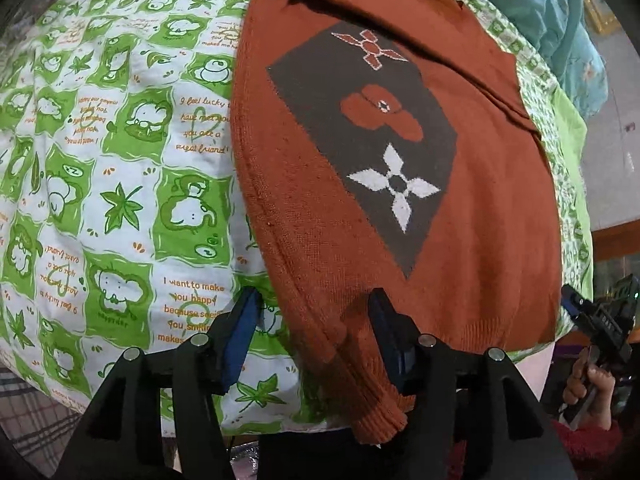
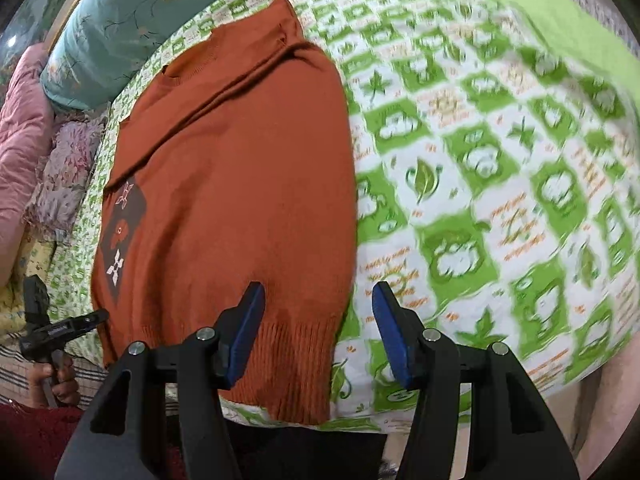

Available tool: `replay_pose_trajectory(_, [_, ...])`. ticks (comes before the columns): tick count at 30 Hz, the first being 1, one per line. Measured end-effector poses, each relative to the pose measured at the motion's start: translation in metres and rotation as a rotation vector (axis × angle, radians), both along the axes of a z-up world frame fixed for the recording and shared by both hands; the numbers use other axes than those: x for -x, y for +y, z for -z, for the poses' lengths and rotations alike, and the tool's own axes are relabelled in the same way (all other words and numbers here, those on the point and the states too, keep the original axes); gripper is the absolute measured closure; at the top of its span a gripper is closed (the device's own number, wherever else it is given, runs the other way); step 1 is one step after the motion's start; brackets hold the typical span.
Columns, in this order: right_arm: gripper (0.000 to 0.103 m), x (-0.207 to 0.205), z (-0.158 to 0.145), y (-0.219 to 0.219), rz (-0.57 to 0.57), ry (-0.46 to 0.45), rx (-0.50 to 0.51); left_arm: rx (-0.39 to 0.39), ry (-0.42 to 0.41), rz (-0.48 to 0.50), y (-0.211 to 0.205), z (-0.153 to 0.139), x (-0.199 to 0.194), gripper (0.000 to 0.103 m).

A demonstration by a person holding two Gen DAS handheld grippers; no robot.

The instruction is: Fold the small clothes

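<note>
Both grippers' fingers wide, nothing held: left gripper (image 1: 312,332) and right gripper (image 2: 318,330) straddle sweater (image 1: 400,200) hem corners; single-layer pinch risked, fold skewed.

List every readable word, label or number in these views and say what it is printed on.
"I want to make you happy" – orange print on the bedsheet.
"I feel lucky…", "you are a great friend" – also on the bedsheet, left wrist view.
Other sheet text there is upside down or cut off; in the right wrist view it is blurred.
Sweater: flower motifs only, no words.
Label on the right gripper: too small to read.
</note>
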State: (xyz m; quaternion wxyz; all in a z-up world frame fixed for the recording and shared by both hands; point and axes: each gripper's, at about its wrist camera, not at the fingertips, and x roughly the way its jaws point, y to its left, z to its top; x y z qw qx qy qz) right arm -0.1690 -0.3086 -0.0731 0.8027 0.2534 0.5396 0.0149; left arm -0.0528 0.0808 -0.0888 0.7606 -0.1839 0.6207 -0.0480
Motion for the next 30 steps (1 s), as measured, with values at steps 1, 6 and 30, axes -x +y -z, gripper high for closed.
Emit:
replay_pose_trajectory(1, [0.046,0.000,0.004,0.002,0.001,0.006,-0.034,0.002,0.003,-0.006,-0.001,0.000,-0.001,0.048])
replay_pose_trajectory(6, [0.076,-0.004,0.012,0.017,-0.041,0.021,-0.047,-0.046,0.001,0.003,-0.004,0.001,-0.004,0.074])
replay_pose_trajectory(30, [0.093,0.007,-0.005,0.006,-0.073,-0.072,-0.063,0.148,-0.107,0.046,0.013,-0.011,0.021,0.099])
